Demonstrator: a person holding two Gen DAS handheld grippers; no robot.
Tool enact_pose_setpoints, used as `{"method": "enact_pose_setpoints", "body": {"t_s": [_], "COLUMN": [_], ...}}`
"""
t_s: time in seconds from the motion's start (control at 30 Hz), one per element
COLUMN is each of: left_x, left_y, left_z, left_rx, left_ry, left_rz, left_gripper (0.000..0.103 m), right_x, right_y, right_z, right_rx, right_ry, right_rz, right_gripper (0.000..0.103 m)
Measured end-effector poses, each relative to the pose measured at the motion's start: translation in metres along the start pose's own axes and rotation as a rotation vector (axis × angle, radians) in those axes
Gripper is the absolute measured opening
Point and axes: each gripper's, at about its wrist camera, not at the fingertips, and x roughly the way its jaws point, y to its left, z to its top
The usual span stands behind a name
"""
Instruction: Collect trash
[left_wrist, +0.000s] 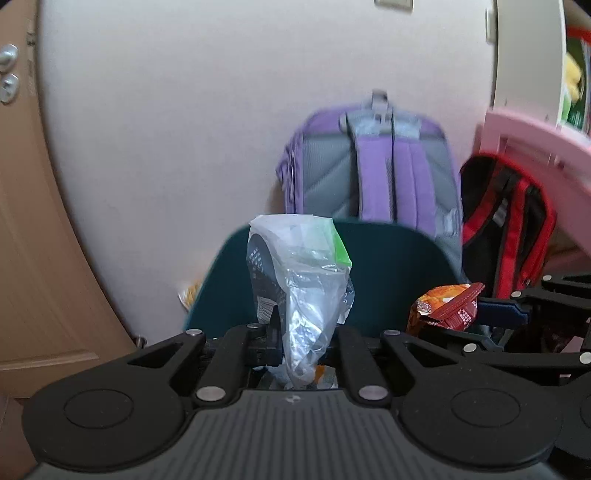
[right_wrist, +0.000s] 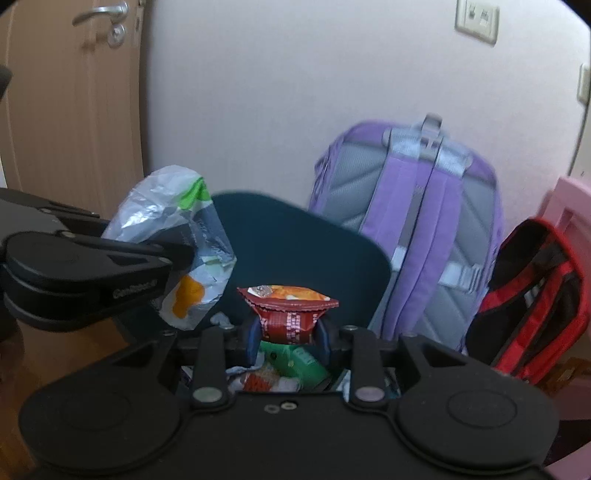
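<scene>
My left gripper (left_wrist: 301, 341) is shut on a crumpled clear plastic wrapper (left_wrist: 301, 280) with green and dark print, held above a dark teal bin (left_wrist: 388, 266). My right gripper (right_wrist: 290, 334) is shut on a red and orange snack packet (right_wrist: 290, 308), also over the bin (right_wrist: 295, 240). Several pieces of trash (right_wrist: 280, 373) lie inside the bin below it. The right gripper and its packet (left_wrist: 447, 308) show at the right of the left wrist view. The left gripper (right_wrist: 177, 254) and the wrapper (right_wrist: 177, 225) show at the left of the right wrist view.
A purple and grey backpack (right_wrist: 417, 229) leans on the white wall behind the bin. A red and black bag (right_wrist: 532, 299) stands to its right, by pink furniture (left_wrist: 524, 147). A wooden door (right_wrist: 70, 107) is at the left. The floor is wood.
</scene>
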Motion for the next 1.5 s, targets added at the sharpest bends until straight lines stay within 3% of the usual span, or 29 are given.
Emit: {"method": "enact_pose_setpoints", "body": {"t_s": [0.27, 0.43, 0.6, 0.67, 0.77, 1.0, 1.5], "left_x": [0.037, 0.045, 0.047, 0.042, 0.028, -0.011, -0.125], "left_y": [-0.006, -0.007, -0.007, -0.006, -0.008, -0.009, 0.004], "left_z": [-0.007, -0.009, -0.010, -0.012, -0.013, -0.012, -0.034], "left_rx": [0.036, 0.028, -0.001, -0.015, -0.015, -0.034, -0.094], "left_ry": [0.103, 0.116, 0.126, 0.117, 0.080, 0.027, -0.135], "left_rz": [-0.004, -0.007, -0.002, 0.003, 0.011, 0.006, 0.015], "left_gripper": [0.009, 0.010, 0.024, 0.046, 0.064, 0.074, 0.078], "right_x": [0.023, 0.025, 0.020, 0.017, 0.009, -0.025, -0.122], "right_y": [0.003, 0.000, 0.002, 0.001, -0.001, -0.005, -0.012], "right_z": [-0.005, -0.007, -0.009, -0.009, -0.010, -0.011, -0.024], "right_rx": [-0.035, -0.013, -0.020, -0.018, -0.009, 0.020, 0.116], "right_ry": [0.047, 0.049, 0.037, 0.030, 0.016, -0.026, -0.167], "right_rz": [0.006, 0.018, 0.017, 0.017, 0.007, 0.003, 0.007], "right_gripper": [0.030, 0.033, 0.041, 0.043, 0.046, 0.056, 0.078]}}
